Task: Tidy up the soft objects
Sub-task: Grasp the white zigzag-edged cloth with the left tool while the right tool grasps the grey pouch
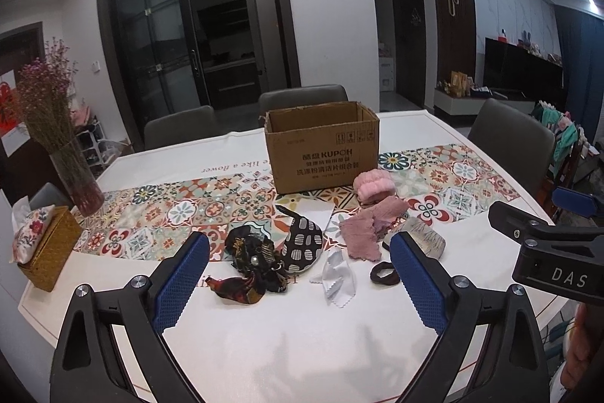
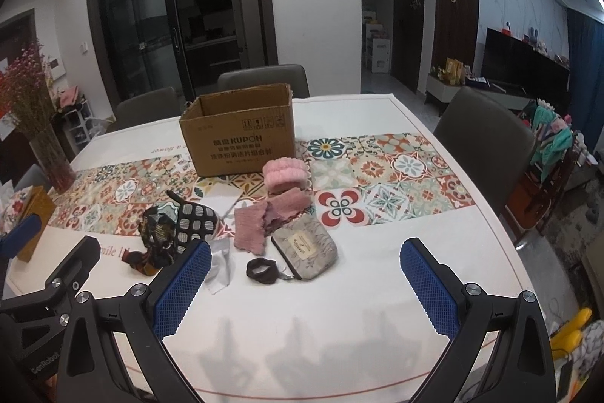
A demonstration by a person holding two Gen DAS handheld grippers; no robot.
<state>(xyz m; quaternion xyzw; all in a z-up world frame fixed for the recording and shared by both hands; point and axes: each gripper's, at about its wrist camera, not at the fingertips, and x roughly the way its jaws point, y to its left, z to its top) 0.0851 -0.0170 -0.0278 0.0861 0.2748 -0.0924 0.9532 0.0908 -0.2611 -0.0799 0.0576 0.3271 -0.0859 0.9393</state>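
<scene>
Right wrist: vase (image 2: pixel 53 157) beside cardboard box (image 2: pixel 241 135).

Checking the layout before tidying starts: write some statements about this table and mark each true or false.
1. The cardboard box is open on top. True.
2. The left gripper is shut on a cloth. False: its jaws are open, holding nothing.
3. The dark hair tie lies inside the box. False: it lies on the table, beside the zip pouch.
4. The right gripper is open. True.
</scene>
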